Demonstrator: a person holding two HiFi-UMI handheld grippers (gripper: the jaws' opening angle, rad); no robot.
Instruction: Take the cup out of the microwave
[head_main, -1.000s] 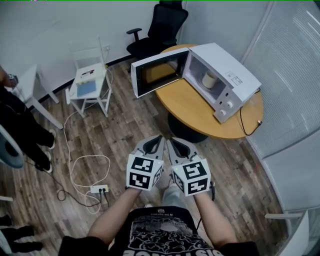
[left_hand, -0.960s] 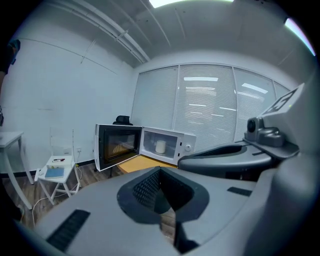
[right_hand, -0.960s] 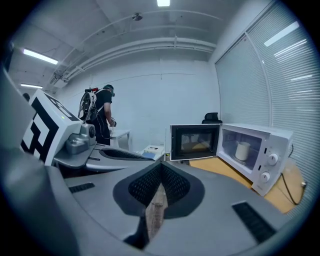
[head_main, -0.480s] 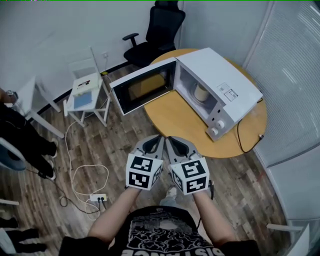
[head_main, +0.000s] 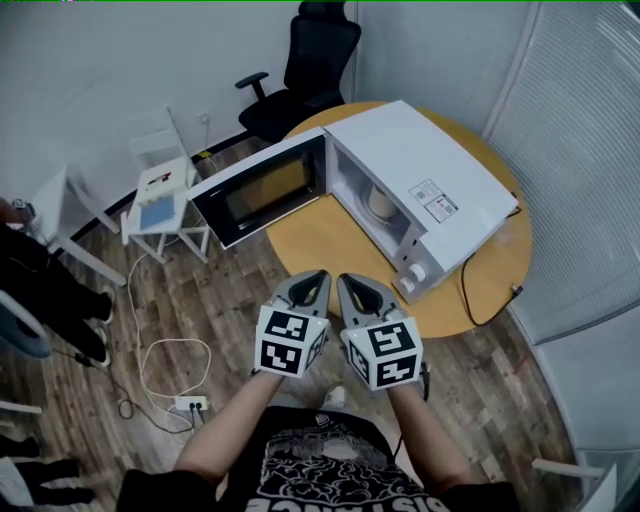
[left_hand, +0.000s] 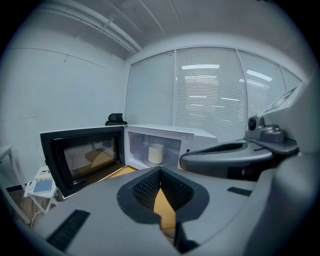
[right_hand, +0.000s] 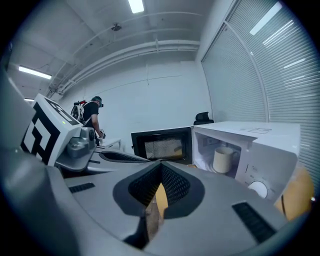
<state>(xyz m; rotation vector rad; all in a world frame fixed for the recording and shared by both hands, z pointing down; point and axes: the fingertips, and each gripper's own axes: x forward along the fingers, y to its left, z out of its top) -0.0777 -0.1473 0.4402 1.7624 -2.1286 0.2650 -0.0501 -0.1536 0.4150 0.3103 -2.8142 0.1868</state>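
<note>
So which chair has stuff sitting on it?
The white chair, left of the open microwave door: a blue thing lies on its seat. The black office chair behind the table looks bare.

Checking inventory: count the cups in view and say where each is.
1. The cup stands inside the open microwave on the round table. Others could be hidden behind the microwave or deeper in it.
</note>
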